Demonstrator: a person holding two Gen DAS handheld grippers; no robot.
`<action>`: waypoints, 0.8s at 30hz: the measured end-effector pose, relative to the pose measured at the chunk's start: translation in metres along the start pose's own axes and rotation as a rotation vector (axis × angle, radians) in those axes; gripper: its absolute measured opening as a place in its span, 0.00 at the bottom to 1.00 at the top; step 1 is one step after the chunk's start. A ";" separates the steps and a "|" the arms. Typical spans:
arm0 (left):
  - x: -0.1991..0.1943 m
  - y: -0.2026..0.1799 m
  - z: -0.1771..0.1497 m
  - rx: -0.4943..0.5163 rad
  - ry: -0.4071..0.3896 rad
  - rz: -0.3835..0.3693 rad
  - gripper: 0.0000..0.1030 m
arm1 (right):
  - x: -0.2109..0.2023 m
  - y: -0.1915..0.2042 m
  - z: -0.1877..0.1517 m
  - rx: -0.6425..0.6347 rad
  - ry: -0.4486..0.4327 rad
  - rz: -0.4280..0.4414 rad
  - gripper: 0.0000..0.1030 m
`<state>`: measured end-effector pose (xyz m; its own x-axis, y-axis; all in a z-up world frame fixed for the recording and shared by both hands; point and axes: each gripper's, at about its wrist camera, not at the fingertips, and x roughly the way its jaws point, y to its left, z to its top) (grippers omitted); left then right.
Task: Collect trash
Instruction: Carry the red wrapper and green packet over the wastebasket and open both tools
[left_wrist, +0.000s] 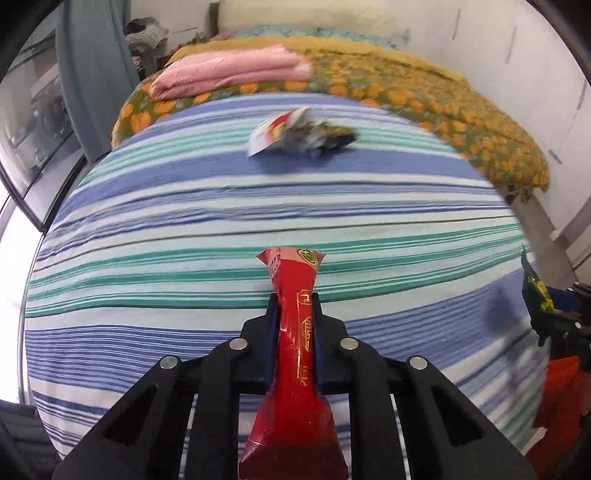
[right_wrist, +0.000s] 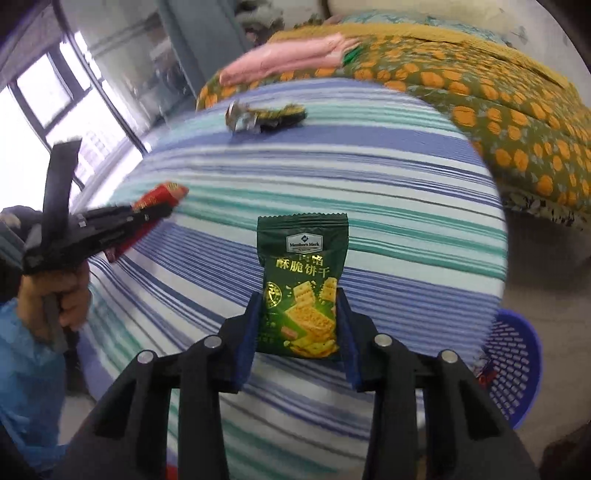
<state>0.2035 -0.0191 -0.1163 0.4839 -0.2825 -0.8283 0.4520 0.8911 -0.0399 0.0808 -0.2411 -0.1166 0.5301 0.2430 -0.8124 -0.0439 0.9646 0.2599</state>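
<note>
I grasp two pieces now: left gripper (left_wrist: 295, 310) is clenched on the red wrapper (left_wrist: 293, 332), right gripper (right_wrist: 298, 317) on the green packet (right_wrist: 301, 288), both above the bed (left_wrist: 147, 229). Next I judge: carry them to the basket (right_wrist: 517, 362) at right, w/ more trash (left_wrist: 303, 134) left at far side.

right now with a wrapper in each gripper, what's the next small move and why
Probably swing the right gripper, shut on the green cracker packet, toward the purple basket at its right and drop it there. The left gripper already holds the red wrapper, and crumpled wrappers remain on the bed.
</note>
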 end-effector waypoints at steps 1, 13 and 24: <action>-0.006 -0.010 0.001 0.011 -0.013 -0.018 0.13 | -0.008 -0.008 -0.003 0.020 -0.014 0.006 0.37; -0.038 -0.214 -0.004 0.228 -0.037 -0.337 0.12 | -0.102 -0.176 -0.068 0.251 -0.134 -0.307 0.37; 0.034 -0.390 -0.020 0.329 0.104 -0.448 0.12 | -0.092 -0.270 -0.114 0.468 -0.130 -0.330 0.37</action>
<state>0.0290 -0.3693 -0.1404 0.1220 -0.5569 -0.8216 0.8143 0.5294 -0.2379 -0.0531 -0.5122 -0.1713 0.5528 -0.1053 -0.8266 0.5040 0.8323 0.2310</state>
